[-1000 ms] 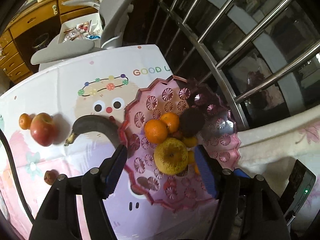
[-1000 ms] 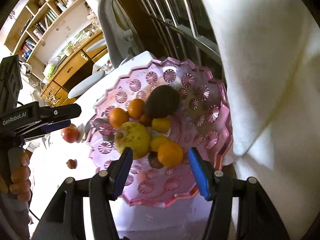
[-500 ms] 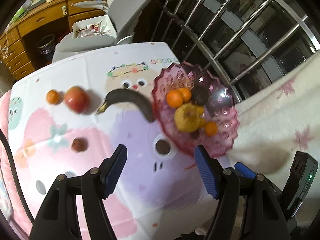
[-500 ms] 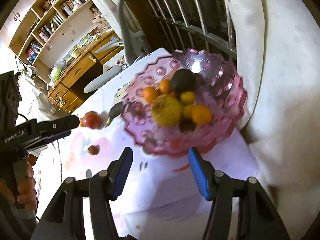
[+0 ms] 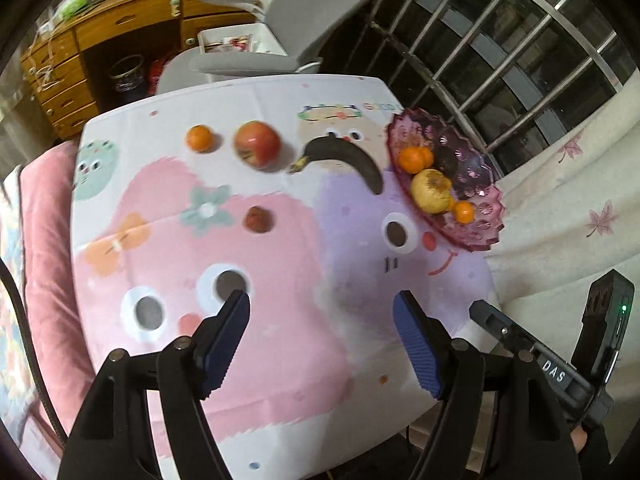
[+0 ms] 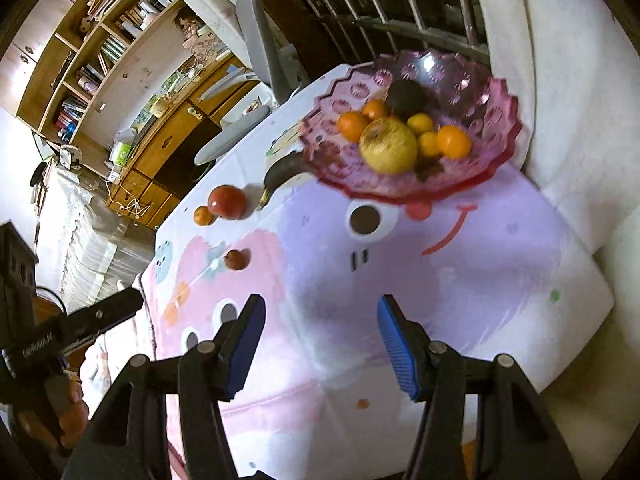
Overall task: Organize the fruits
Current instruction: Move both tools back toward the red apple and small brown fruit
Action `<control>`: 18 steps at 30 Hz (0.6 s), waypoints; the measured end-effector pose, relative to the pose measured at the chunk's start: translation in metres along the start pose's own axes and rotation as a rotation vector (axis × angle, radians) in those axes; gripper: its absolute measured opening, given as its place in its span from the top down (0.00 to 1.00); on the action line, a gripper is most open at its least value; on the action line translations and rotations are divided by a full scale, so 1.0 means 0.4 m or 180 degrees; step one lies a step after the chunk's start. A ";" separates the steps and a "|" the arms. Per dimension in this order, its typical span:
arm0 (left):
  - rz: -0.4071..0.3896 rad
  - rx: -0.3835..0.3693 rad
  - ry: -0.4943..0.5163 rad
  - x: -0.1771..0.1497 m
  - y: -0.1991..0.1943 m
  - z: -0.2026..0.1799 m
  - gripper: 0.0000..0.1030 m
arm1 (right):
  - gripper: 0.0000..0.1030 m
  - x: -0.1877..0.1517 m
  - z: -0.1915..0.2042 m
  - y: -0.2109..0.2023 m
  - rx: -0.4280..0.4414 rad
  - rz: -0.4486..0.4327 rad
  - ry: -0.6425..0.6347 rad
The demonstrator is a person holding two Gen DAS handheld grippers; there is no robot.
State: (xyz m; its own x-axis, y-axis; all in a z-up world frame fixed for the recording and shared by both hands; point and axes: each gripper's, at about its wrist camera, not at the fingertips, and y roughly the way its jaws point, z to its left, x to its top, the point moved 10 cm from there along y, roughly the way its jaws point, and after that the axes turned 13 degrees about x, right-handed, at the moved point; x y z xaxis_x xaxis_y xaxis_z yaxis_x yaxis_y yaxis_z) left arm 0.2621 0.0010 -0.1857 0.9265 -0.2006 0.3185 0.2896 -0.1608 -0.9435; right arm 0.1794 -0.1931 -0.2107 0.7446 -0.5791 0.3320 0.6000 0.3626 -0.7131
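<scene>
Two hand-held tongs hover above a table covered with a cartoon-printed cloth (image 5: pixel 280 280). The left tongs (image 5: pixel 322 334) have blue ribbed pads standing well apart and spreading wider, with nothing between them; only the pink part of the cloth shows in the gap. The right tongs (image 6: pixel 320 338) also stand apart and empty, over the pale purple part of the cloth, touching nothing.

The landmark is a pink scalloped glass bowl (image 6: pixel 496 120) at the far corner of the table, next to a cream curtain (image 5: pixel 572 184). Inside the bowl lie a large yellow apple (image 6: pixel 388 145), several small oranges (image 6: pixel 453 142) and a dark round fruit (image 6: pixel 407 95). Just beside the bowl, with one end against its rim, lies a blackened banana (image 5: pixel 344 156). Further from the bowl along the far edge of the table sit a red apple (image 5: pixel 257 149) and then a lone small orange (image 5: pixel 199 138), near each other. A small reddish-brown fruit (image 5: pixel 258 220) rests alone nearer the tongs, well apart from the bowl.

Behind the bowl are metal window bars (image 5: pixel 500 52). Beyond the far edge of the table stands a grey office chair (image 5: pixel 280 40), and past it a wooden desk with drawers (image 5: pixel 100 40). The right view also shows wooden bookshelves (image 6: pixel 88 60) high on the wall. A pink cushion (image 5: pixel 44 220) lies along the table edge furthest from the bowl.
</scene>
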 end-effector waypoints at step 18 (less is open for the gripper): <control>-0.0121 0.0047 -0.0514 -0.048 0.045 0.147 0.29 | 0.34 0.079 0.142 0.147 0.0174 0.0488 -0.0288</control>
State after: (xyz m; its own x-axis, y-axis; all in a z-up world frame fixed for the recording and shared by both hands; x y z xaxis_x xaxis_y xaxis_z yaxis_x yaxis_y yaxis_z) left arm 0.2635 0.0587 -0.2141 0.9411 -0.0364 0.3362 0.3274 -0.1509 -0.9327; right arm 0.2551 -0.1486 -0.2071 0.8503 -0.4470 0.2779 0.4907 0.4821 -0.7259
